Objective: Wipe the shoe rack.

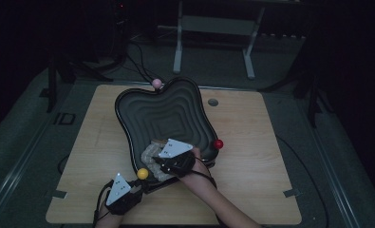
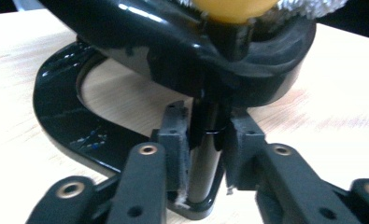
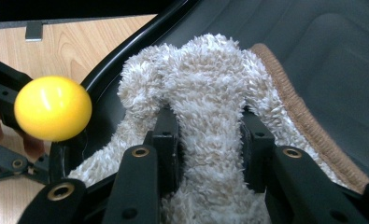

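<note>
High view above the dim table (image 1: 251, 190), both gripper views close, seemingly sharing the yellow ball (image 3: 52, 108)

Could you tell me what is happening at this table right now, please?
A person is working a black wavy tray on a wooden table with a claw in each hand. The left claw is around a black post under the tray, below the yellow ball, with its pads at the post. The right claw is shut on a fluffy cream cloth lying at the tray's near edge. A red ball and a pink ball sit at other corners.
</note>
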